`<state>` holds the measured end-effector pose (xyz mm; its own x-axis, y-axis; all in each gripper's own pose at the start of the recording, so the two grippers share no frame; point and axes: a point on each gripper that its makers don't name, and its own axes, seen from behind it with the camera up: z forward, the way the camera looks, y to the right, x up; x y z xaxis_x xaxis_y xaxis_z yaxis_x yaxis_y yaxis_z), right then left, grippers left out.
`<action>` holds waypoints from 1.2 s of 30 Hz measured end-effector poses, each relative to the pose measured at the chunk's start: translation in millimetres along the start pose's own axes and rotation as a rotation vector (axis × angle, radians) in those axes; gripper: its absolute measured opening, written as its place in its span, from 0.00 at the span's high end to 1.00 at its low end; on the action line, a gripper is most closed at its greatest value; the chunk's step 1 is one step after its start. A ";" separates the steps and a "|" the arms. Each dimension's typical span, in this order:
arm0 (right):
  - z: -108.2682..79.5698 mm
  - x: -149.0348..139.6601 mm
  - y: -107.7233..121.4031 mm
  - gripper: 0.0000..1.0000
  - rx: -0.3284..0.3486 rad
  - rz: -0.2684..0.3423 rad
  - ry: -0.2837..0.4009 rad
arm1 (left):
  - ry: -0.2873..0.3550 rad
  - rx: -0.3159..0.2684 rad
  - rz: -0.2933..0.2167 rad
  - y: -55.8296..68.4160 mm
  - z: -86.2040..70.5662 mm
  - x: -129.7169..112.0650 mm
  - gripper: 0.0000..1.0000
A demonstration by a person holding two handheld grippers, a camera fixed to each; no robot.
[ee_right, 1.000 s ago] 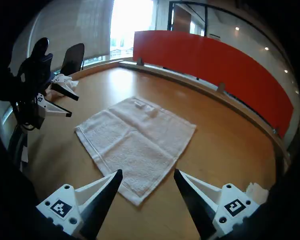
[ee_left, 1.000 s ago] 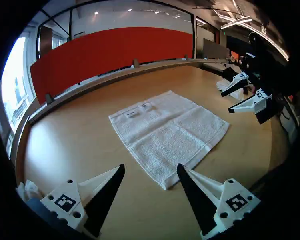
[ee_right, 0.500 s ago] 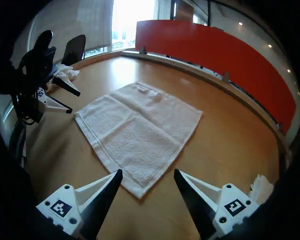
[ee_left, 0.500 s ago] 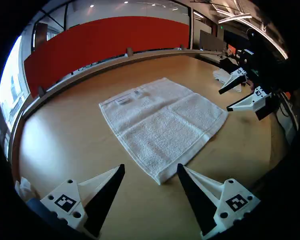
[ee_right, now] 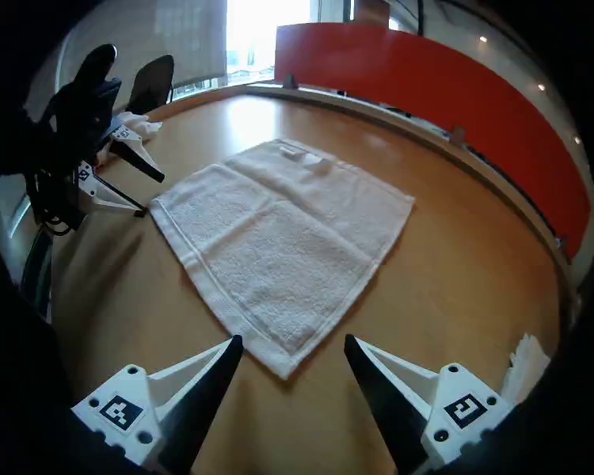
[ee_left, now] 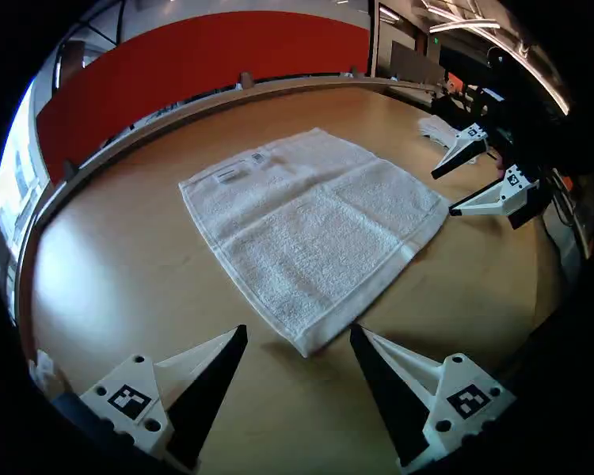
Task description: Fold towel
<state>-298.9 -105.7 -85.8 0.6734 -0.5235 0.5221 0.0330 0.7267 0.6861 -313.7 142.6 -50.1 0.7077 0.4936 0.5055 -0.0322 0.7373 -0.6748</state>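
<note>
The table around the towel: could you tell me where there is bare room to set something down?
Bare table lies between the towel and the red partition, along both far edges. It is crowded at the two corners where the left gripper and right gripper hover open.

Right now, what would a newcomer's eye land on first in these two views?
A white towel lies spread flat in the middle of a wooden table, one corner pointing toward each camera. Behind it a long red partition runs along the table's far edge. The left gripper and right gripper hang open, each with a towel corner just ahead of its fingertips.
</note>
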 end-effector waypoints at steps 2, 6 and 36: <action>0.7 -1.2 -0.1 0.02 0.005 0.000 -0.004 | -0.008 -0.005 0.000 1.7 1.2 -1.2 0.03; 1.7 -2.7 1.6 0.04 0.007 0.000 -0.007 | -0.022 -0.012 0.002 4.0 3.9 -3.9 0.03; 4.1 -8.7 -5.1 0.61 0.055 -0.007 -0.031 | -0.061 -0.011 0.018 14.2 9.1 -4.6 0.37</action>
<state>-308.0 -106.7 -91.8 0.6499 -0.5429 0.5318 -0.0032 0.6978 0.7163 -323.9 155.0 -57.1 0.6627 0.5345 0.5245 -0.0369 0.7229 -0.6900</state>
